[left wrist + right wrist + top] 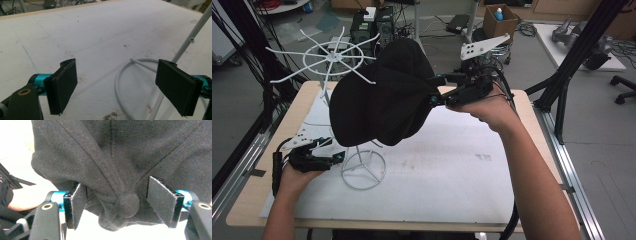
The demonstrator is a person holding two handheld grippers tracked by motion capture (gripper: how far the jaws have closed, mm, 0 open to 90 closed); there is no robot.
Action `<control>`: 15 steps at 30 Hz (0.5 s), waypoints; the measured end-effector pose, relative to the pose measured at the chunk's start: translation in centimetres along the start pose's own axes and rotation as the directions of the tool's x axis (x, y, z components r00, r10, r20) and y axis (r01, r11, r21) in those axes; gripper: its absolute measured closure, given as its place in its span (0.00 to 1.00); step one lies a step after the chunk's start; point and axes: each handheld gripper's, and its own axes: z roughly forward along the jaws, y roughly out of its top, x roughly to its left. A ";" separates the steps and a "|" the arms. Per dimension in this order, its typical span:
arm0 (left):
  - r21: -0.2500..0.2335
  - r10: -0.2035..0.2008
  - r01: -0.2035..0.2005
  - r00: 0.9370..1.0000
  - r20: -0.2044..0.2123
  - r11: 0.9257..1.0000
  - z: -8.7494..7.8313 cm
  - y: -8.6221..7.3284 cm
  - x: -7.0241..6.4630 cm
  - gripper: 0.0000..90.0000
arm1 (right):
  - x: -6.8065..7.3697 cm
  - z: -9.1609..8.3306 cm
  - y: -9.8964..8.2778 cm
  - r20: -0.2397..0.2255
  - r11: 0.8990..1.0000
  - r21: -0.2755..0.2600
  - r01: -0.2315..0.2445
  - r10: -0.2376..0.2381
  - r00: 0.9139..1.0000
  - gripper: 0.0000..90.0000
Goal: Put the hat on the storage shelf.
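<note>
A black cap [382,100] hangs draped over a white wire stand; the stand's spoked top [332,56] sticks out behind the cap and its round base ring [363,170] rests on the white mat. My right gripper [435,90] is held level at the cap's right side. In the right gripper view its jaws [118,202] stand open around a bunched fold of the cap [112,152] with the top button [128,205] between them, and the pads are not pressing. My left gripper [334,149] is low on the mat, just left of the base ring [117,82], open and empty [120,82].
The white mat [462,170] covers a wooden table [247,200]. The stand's thin pole [190,40] rises by my left gripper's right jaw. Black frame struts [572,55] stand at the right. A cardboard box [499,20] and computer gear [372,27] sit on the floor beyond.
</note>
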 end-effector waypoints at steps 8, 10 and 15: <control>0.000 -0.001 0.001 1.000 -0.001 1.000 0.0 0.0 0.0 0.20 | 0.1 0.0 0.0 0.015 1.000 0.006 0.007 -0.007 1.000 0.29; -0.003 -0.002 0.002 1.000 -0.001 1.000 0.0 0.0 0.0 0.20 | 0.1 0.0 -0.1 0.022 1.000 0.010 0.006 -0.006 1.000 0.27; -0.003 -0.003 0.003 1.000 -0.001 1.000 0.0 0.0 0.0 0.20 | 0.2 -0.3 -0.2 0.040 1.000 0.003 0.023 -0.023 0.999 0.23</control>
